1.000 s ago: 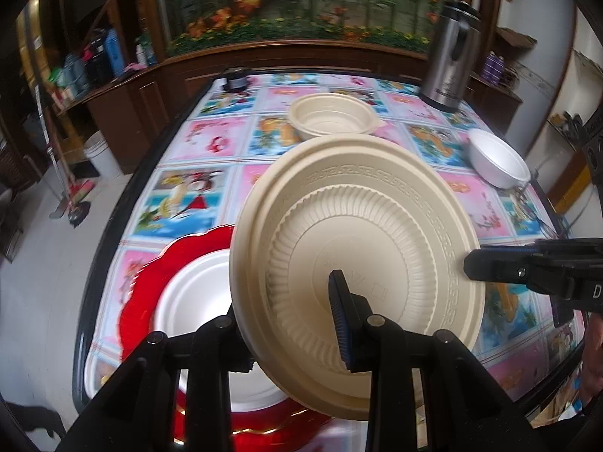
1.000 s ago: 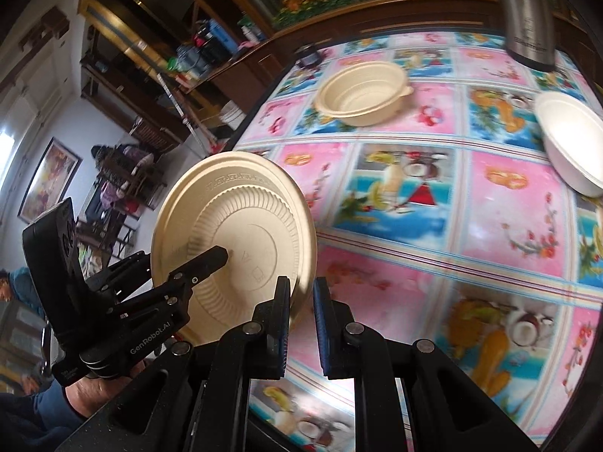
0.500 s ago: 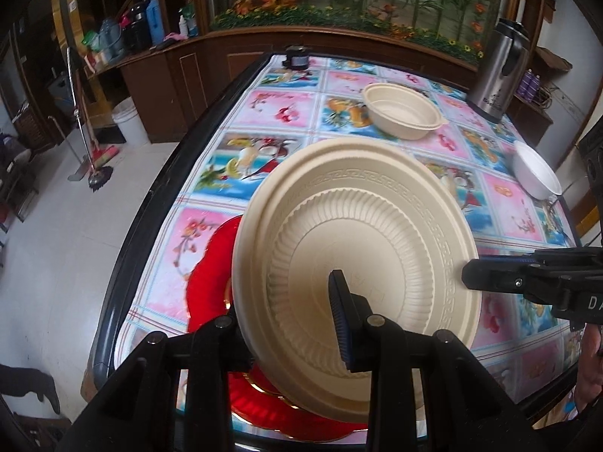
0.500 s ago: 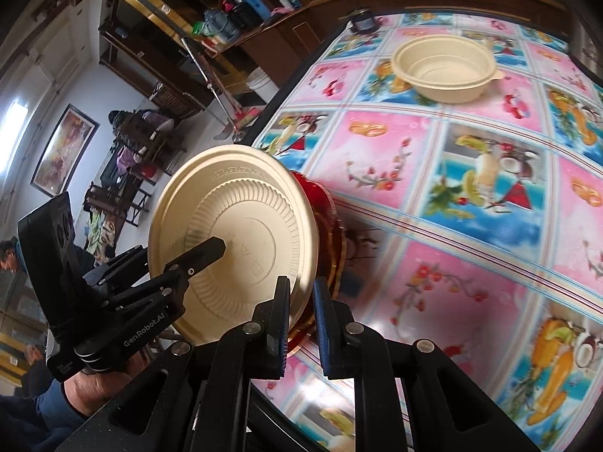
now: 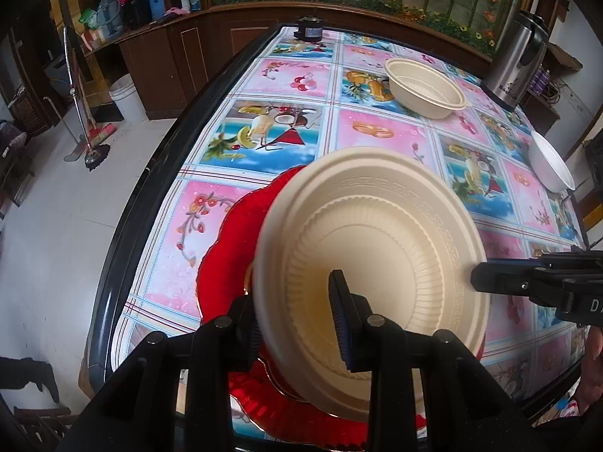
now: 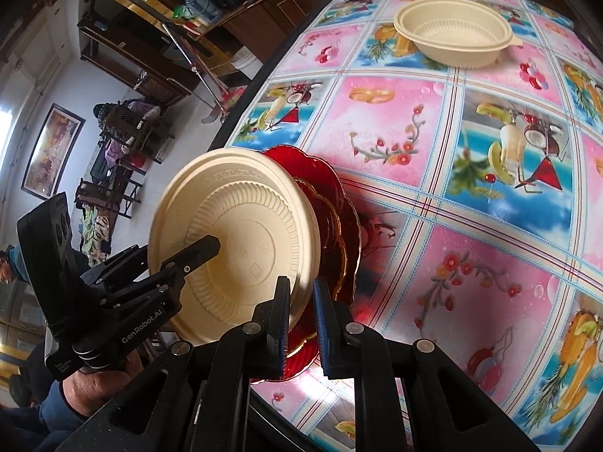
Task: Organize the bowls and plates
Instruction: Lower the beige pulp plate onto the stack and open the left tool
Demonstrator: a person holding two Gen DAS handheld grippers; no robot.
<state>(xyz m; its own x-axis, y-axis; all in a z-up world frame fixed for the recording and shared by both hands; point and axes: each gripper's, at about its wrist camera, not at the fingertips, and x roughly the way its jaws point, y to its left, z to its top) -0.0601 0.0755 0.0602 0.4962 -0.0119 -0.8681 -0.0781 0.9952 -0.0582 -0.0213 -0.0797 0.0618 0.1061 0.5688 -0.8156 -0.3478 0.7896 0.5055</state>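
A cream plastic plate (image 5: 377, 248) hangs tilted on edge, underside toward both cameras, over a red scalloped plate (image 5: 233, 248) near the table's near left corner. My left gripper (image 5: 294, 293) is shut on its lower rim, one finger behind the plate. My right gripper (image 6: 301, 290) is shut on the opposite rim of the cream plate (image 6: 241, 241); its finger shows at the plate's right edge in the left wrist view. The red plate (image 6: 331, 188) lies flat below, mostly covered. A cream bowl (image 5: 426, 86) and a white bowl (image 5: 550, 165) stand farther back.
A steel thermos jug (image 5: 520, 64) stands at the far right corner and a small black object (image 5: 311, 32) at the far edge. The table's black rim (image 5: 150, 184) runs close on the left, with floor, a broom and a bucket beyond.
Both grippers carried the cream plate left and down until it hangs over the red plate. The white plate seen on the red one a second ago is now hidden behind it.
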